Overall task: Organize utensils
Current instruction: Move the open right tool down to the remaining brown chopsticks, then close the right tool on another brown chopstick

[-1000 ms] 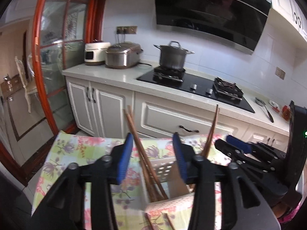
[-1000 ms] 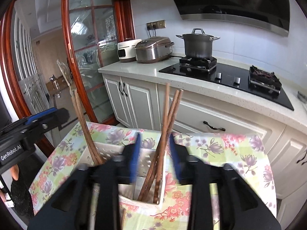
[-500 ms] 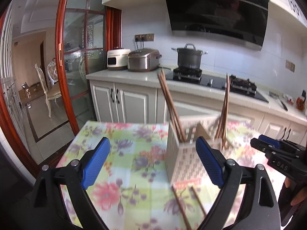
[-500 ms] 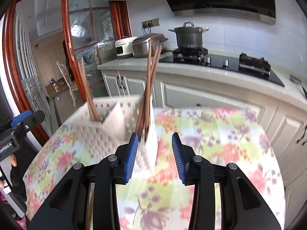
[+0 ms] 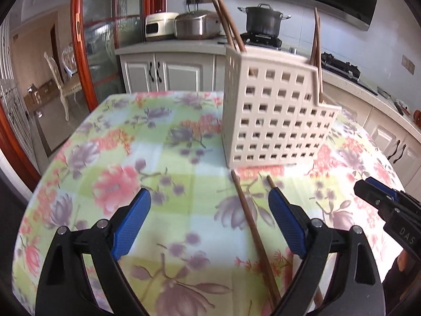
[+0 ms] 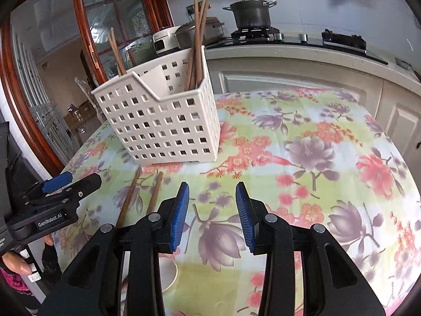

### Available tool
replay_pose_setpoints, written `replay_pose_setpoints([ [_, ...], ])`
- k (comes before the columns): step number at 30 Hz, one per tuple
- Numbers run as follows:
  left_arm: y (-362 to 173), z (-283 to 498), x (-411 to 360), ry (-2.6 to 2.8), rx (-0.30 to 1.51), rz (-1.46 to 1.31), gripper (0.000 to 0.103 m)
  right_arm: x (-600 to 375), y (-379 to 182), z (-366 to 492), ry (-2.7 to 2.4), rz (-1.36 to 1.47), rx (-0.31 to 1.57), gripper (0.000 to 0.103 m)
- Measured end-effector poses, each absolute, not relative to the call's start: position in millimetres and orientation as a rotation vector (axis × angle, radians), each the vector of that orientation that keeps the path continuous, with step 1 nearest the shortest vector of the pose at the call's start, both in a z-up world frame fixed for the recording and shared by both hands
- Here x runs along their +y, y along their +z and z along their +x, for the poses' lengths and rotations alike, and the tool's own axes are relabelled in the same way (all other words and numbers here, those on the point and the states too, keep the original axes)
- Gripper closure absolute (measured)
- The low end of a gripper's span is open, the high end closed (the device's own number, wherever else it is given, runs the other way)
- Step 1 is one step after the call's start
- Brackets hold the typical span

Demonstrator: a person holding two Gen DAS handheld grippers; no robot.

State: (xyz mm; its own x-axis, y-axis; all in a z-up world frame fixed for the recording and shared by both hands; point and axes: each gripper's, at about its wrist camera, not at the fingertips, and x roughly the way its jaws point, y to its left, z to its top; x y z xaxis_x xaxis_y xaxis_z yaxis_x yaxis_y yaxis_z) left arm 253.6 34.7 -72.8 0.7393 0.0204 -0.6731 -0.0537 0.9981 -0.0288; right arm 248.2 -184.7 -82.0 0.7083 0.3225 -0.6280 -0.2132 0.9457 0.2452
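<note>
Left wrist view: the left tool (image 5: 208, 220) is wide open and holds nothing. 2 brown chopsticks (image 5: 254, 226) lie on the flowery worktop (image 5: 131, 137), their near ends hidden behind its black frame. The white plastic basket (image 5: 273, 115), full of square holes, holds more sticks. The right tool (image 6: 212, 214) is partly open and holds nothing.
</note>
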Motion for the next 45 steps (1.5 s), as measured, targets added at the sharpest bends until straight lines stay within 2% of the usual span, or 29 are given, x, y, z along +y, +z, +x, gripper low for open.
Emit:
replay_pose_setpoints([
  [2,-82,258,33,0.033,0.776,-0.052,0.016,-186,-91,248,0.292,0.167,0.744,0.066],
  [8,-101,267,25,-0.014,0.872,-0.061,0.044,-194,-98,251,0.302,0.219,0.769,0.067],
  [13,-108,268,14,-0.043,0.896,-0.042,0.057,-192,-98,250,0.309,0.217,0.774,0.067],
  [18,-112,278,8,-0.063,0.922,-0.028,0.078,-185,-97,250,0.308,0.176,0.782,0.067],
  [20,-113,280,7,-0.064,0.915,-0.017,0.082,-182,-97,251,0.307,0.157,0.787,0.067],
  [22,-113,281,6,-0.073,0.911,-0.003,0.093,-178,-97,252,0.314,0.150,0.797,0.067],
  [31,-114,267,22,-0.115,0.907,-0.033,0.094,-139,-98,258,0.408,0.063,0.863,0.081],
  [45,-115,255,36,-0.149,0.889,-0.043,0.094,-74,-108,269,0.423,-0.118,0.935,0.087],
])
